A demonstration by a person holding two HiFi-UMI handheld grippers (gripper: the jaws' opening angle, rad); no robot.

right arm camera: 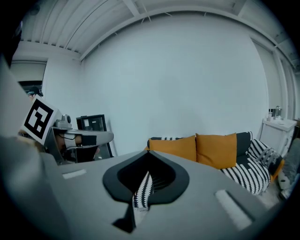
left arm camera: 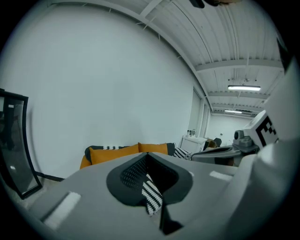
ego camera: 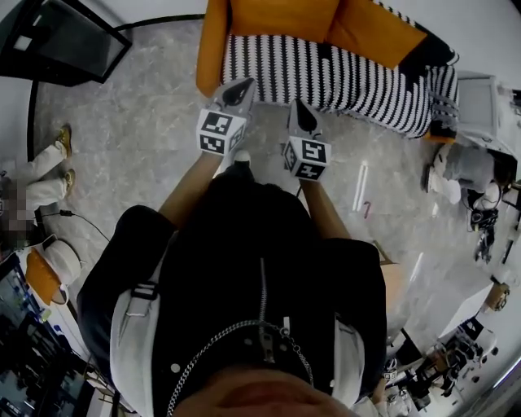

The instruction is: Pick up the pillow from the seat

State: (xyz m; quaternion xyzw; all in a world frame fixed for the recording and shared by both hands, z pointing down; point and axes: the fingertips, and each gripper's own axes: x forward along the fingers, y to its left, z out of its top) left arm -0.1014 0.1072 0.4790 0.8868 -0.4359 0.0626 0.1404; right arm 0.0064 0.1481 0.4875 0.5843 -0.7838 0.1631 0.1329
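An orange sofa with a black-and-white striped seat [ego camera: 326, 77] stands ahead of me on the grey floor. Two orange pillows [ego camera: 281, 15] [ego camera: 376, 34] lean against its back; the right gripper view shows them side by side [right arm camera: 176, 147] [right arm camera: 224, 150]. My left gripper [ego camera: 242, 85] and right gripper [ego camera: 299, 110] are held out side by side, short of the seat's front edge. Both are shut with nothing between the jaws. In the left gripper view the left gripper [left arm camera: 147, 155] points at the sofa [left arm camera: 126, 152]. The right gripper [right arm camera: 149, 154] does the same in its own view.
A black framed screen [ego camera: 61, 37] stands at the far left. A person's legs [ego camera: 41, 183] show by the left edge. A white cabinet [ego camera: 480, 102] and a white device [ego camera: 456, 171] sit right of the sofa. A white stick [ego camera: 360, 187] lies on the floor.
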